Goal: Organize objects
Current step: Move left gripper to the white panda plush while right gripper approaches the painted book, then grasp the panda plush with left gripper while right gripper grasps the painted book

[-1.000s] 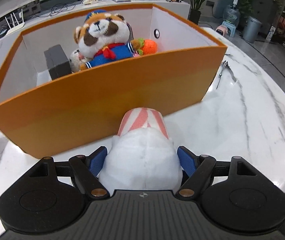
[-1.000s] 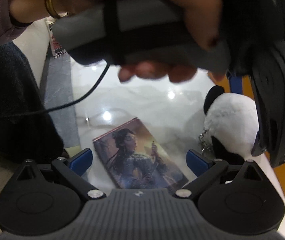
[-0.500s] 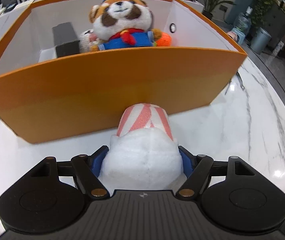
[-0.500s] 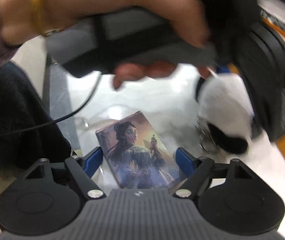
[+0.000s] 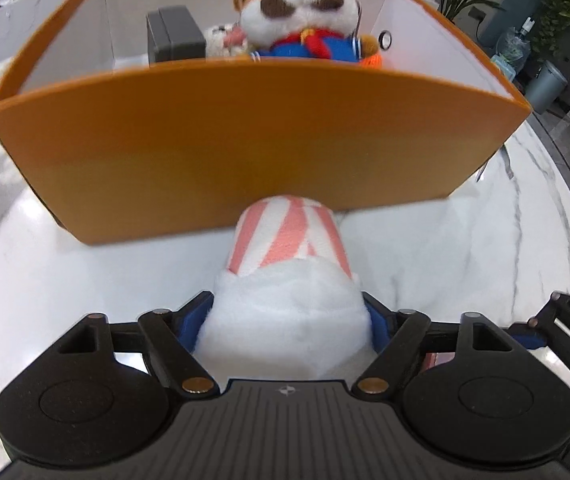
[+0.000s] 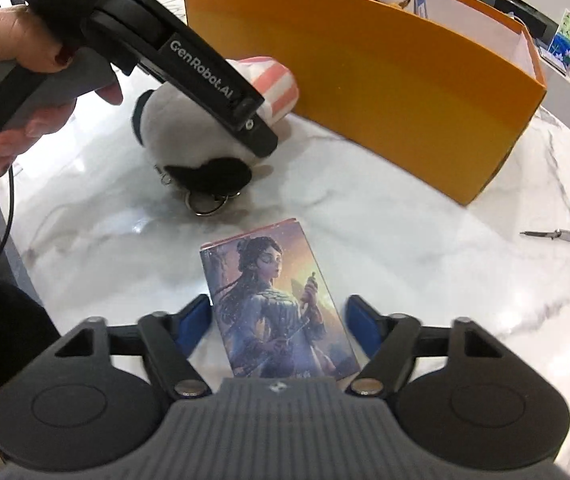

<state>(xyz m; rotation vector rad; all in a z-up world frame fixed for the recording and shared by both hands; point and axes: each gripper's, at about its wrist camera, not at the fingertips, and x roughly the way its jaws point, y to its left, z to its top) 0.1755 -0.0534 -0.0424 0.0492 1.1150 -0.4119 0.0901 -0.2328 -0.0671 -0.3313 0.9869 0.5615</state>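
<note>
My left gripper (image 5: 287, 314) is shut on a white plush toy (image 5: 285, 320) with a pink-striped hat (image 5: 285, 236), held just in front of the orange box (image 5: 245, 136). The plush also shows in the right wrist view (image 6: 189, 136), with black parts and a key ring. My right gripper (image 6: 279, 320) is around a picture card box (image 6: 277, 300) showing a painted woman; its blue pads stand close at both sides, the left touching. The card box lies flat on the marble table (image 6: 405, 240).
Inside the orange box (image 6: 405, 68) sit a red-panda plush (image 5: 305, 12), a dark grey case (image 5: 173, 36) and small toys. A metal tool (image 6: 561, 236) lies on the table at the right. The left hand and gripper body (image 6: 189, 64) hang above the plush.
My left gripper closed on the plush and carried it closer to the orange box. My right gripper narrowed around the card box and turned toward the orange box.
</note>
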